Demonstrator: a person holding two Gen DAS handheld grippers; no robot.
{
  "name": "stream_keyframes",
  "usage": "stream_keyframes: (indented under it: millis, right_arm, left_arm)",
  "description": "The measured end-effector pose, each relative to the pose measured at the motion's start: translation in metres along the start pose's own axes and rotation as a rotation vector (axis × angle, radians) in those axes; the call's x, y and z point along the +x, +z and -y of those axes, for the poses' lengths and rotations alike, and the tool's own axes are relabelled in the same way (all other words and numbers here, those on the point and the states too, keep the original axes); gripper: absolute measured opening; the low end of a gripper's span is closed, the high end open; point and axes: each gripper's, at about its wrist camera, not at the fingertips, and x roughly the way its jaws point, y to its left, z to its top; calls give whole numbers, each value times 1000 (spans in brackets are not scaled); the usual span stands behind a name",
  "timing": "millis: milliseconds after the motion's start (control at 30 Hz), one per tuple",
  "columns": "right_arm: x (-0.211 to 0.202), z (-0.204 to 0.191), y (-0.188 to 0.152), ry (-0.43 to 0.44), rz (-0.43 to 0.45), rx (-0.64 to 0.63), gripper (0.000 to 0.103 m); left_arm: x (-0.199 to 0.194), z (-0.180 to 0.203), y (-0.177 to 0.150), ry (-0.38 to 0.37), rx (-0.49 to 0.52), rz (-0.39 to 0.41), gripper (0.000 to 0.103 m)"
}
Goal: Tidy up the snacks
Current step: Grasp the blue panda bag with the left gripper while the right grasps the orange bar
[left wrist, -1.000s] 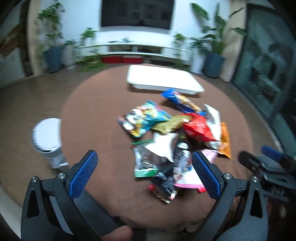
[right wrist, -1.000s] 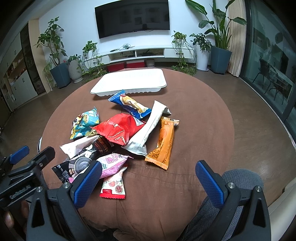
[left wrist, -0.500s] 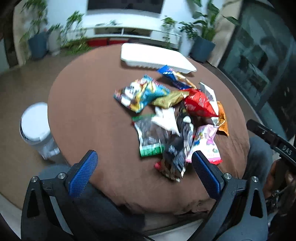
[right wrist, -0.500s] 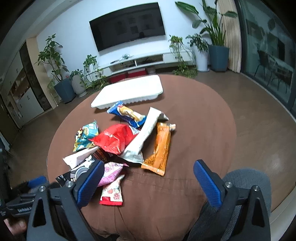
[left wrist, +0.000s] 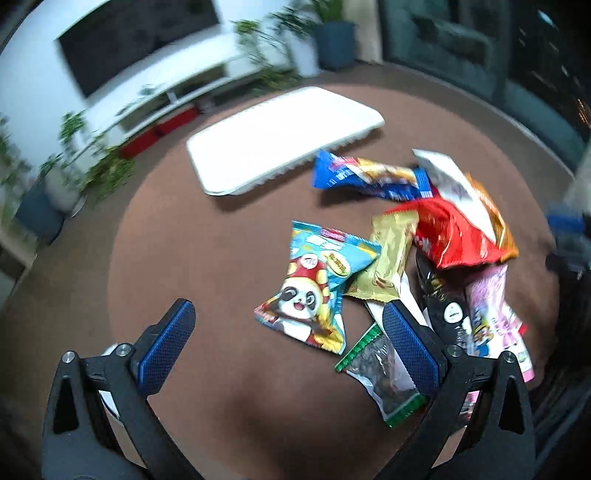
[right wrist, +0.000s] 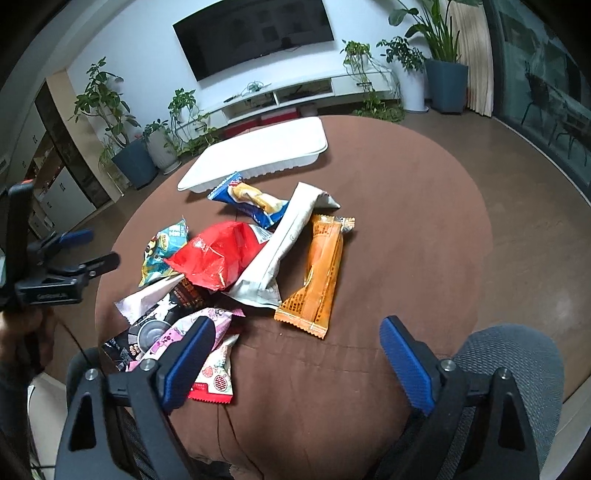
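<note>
Much bare brown tabletop (right wrist: 406, 221) is seen at frame right, beside the snack pile (right wrist: 236, 258) below the white tray (right wrist: 258, 151). Both claws, left (left wrist: 288, 343) and right (right wrist: 295, 354), are spread apart, empty. Since earlier, the left claw has been brought closer to the panda packet (left wrist: 317, 291).

We see a dark television (right wrist: 255, 35) on the white wall at twelve o'clock, a low white media shelf (right wrist: 295, 98) beneath, and potted plants (right wrist: 443, 70) flanking it.
</note>
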Motion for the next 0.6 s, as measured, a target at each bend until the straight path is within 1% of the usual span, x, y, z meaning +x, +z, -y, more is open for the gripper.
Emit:
stream_keyframes:
  millis: [67,133,167,200,233,300,367,400,533,600]
  right_arm:
    - [3,3,2,-1,-5,5,93]
    - [5,5,2,0,-14,11,93]
    - [6,6,2,0,-19,14,93]
    - [7,7,2,1,-23,15,93]
    - [8,7,1,1,-29,16,93]
    - [10,7,2,1,-38,14,93]
    - [13,8,4,-3,-40,14,93]
    - [13,9,5,-6,-42,16,93]
    - [17,12,10,-14,-56,23,93]
    - [21,13,15,-13,-67,21,93]
  left_arm:
    - [16,1,4,-21,43,-35,100]
    - [32,-1,9,-36,72,-71,96]
    - [42,4,10,-40,76,-78,90]
    - [49,3,12,-53,79,-94,83]
    - [56,1,15,-74,77,-110,78]
    - [65,-3,17,-113,64,-129,60]
    - [73,-4,18,-139,55,-141,57]
    - [77,-3,17,-149,59,-147,57]
    - [89,2,16,-123,79,-171,57]
    - [93,3,18,-126,75,-174,57]
